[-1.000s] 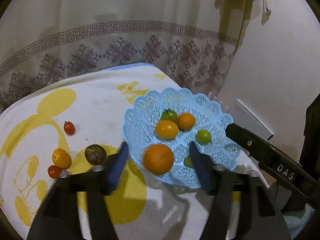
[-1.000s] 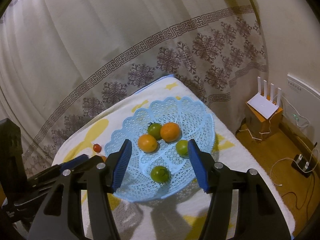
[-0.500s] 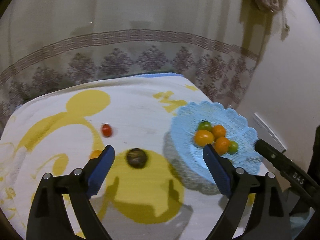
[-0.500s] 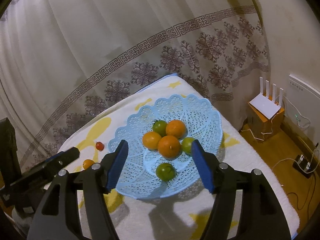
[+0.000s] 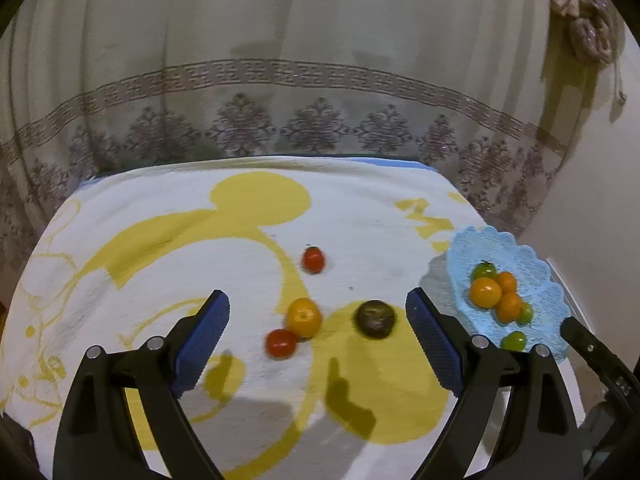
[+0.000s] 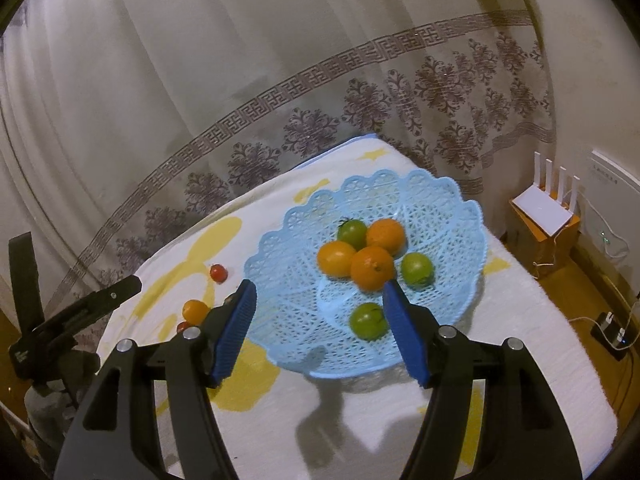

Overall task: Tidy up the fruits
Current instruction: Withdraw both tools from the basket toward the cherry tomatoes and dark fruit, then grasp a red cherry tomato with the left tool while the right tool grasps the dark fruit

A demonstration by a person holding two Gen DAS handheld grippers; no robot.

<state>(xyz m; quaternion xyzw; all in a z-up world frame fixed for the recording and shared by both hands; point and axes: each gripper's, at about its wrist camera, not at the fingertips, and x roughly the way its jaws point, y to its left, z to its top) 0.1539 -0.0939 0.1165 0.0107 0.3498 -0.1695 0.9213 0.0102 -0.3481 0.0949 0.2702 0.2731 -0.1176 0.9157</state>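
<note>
A light blue lattice basket (image 6: 440, 200) (image 5: 532, 264) sits on the white and yellow cloth and holds several orange and green fruits (image 6: 372, 268). Loose on the cloth lie a small red tomato (image 5: 313, 260), an orange fruit (image 5: 305, 317), a second red tomato (image 5: 281, 343) and a dark brown fruit (image 5: 375, 319). My left gripper (image 5: 318, 316) is open and empty, above and around the loose fruits. My right gripper (image 6: 320, 304) is open and empty, hovering over the basket's near side.
A patterned curtain (image 5: 312, 80) hangs behind the table. A white router on an orange box (image 6: 548, 212) and cables on the wooden floor (image 6: 612, 328) lie to the right. The table edge runs close to the basket.
My left gripper has swung left from the basket to the loose fruits. An orange fruit that it hovered over now lies in the basket. My right gripper has hardly moved.
</note>
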